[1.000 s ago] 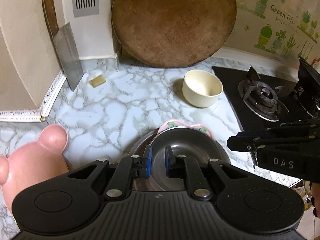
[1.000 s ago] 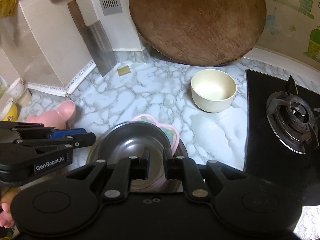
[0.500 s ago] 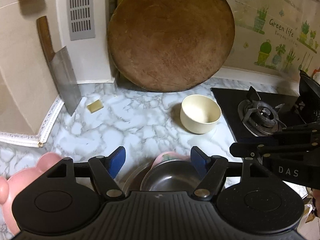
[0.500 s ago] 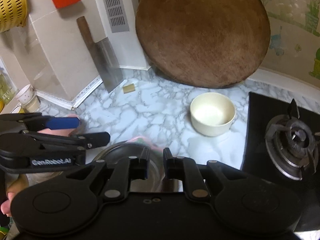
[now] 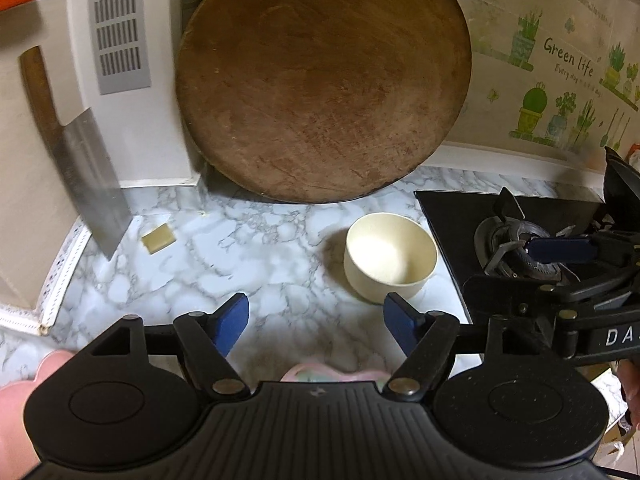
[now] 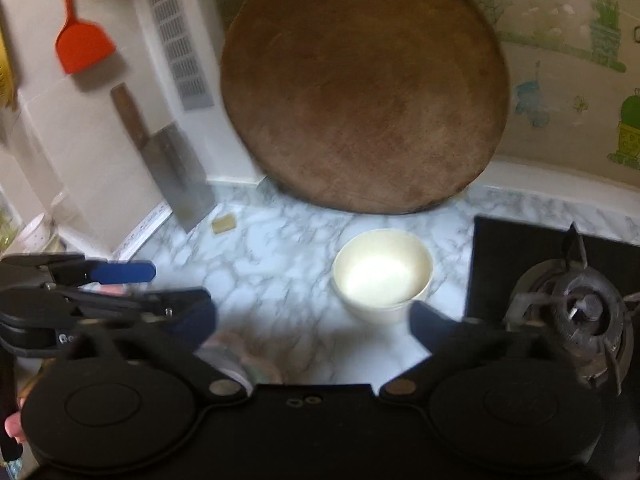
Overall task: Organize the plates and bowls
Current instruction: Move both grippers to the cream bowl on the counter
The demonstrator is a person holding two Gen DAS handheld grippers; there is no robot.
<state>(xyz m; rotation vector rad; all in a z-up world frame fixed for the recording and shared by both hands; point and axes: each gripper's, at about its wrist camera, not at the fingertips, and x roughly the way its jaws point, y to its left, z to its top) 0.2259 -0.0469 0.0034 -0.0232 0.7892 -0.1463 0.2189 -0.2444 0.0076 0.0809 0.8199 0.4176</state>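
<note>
A cream bowl [image 5: 390,258] stands upright on the marble counter [image 5: 248,256], beside the stove; it also shows in the right wrist view [image 6: 383,274]. My left gripper [image 5: 316,322] is open and empty, raised in front of the bowl. My right gripper [image 6: 314,326] is open and empty, just short of the bowl. A pink and green plate [image 5: 334,374] peeks out under the left gripper, mostly hidden. A pink bear-shaped dish [image 5: 24,408] shows at the lower left edge.
A round wooden cutting board [image 5: 324,80] leans on the back wall. A cleaver [image 5: 86,172] leans at the left wall. A gas stove [image 5: 516,232] lies to the right. A small yellow block [image 5: 159,238] lies on the counter. An orange spatula [image 6: 78,36] hangs on the wall.
Both grippers have opened and risen away from the steel bowl and plate stack. The steel bowl has dropped out of view. The right view is blurred by motion.
</note>
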